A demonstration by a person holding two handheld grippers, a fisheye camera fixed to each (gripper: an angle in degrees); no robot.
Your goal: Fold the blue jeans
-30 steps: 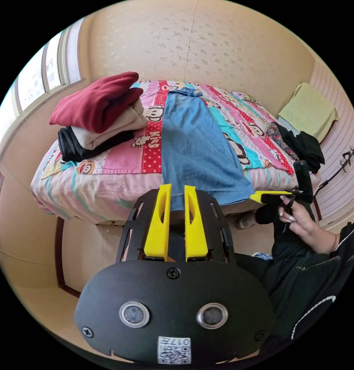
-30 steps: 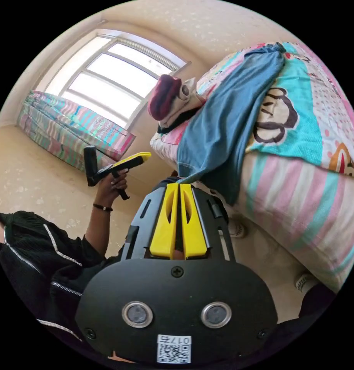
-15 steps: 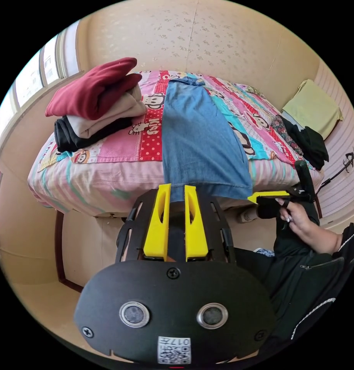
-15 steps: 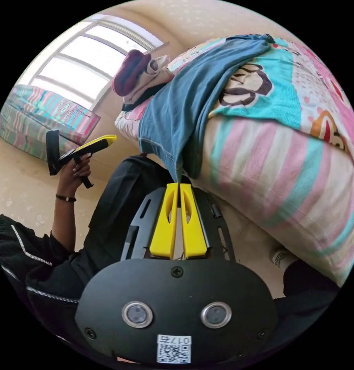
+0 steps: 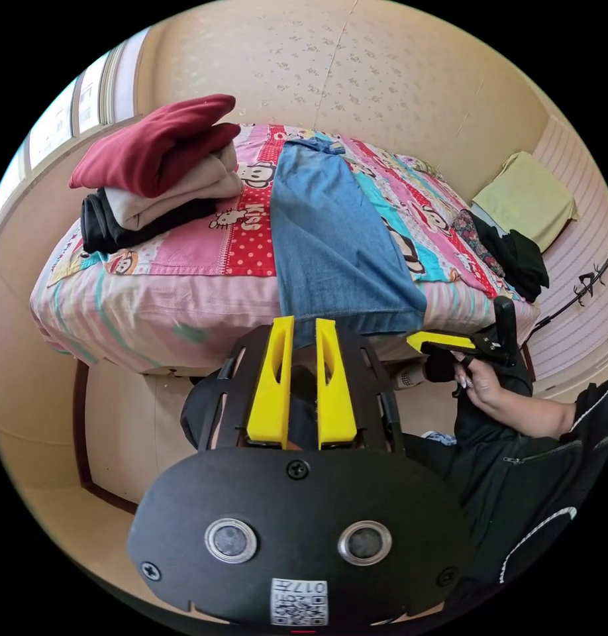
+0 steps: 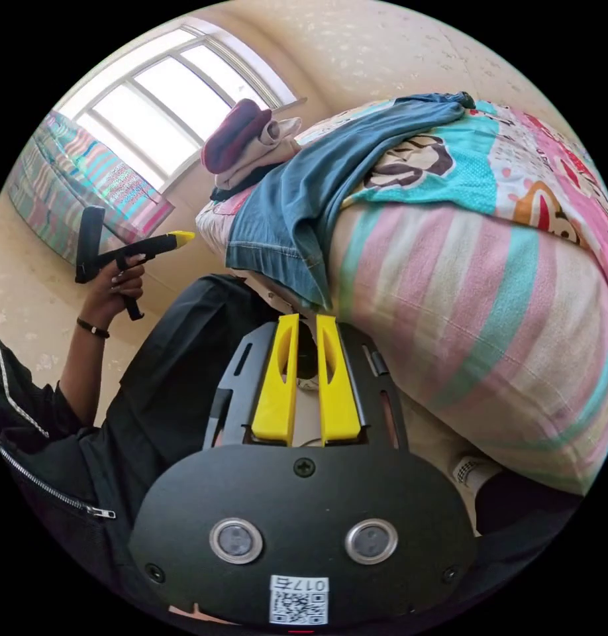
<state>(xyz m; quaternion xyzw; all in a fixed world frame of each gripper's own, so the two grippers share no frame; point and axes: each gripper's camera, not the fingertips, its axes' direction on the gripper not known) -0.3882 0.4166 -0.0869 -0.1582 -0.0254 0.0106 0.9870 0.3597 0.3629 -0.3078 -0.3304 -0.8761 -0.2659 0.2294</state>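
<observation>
Bed [image 5: 185, 311]: cartoon-print cover. Blue jeans [image 5: 330, 245]: we see them laid lengthwise on it, hem hanging over the near edge. Stack of folded clothes [image 5: 155, 172]: beside the jeans. Left gripper [image 5: 303, 326]: we hold it parted, empty, just below the hem. Right gripper [image 6: 306, 322]: likewise parted and empty.

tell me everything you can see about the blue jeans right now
The blue jeans are light, faded denim, lying lengthwise as one long, narrow, flat strip on the cartoon-print bedspread. One end reaches toward the far wall; the stitched hem at the other end hangs over the near mattress edge. The left tongs and right tongs sit open just below that hem, not gripping it. Nothing rests on them.
</observation>
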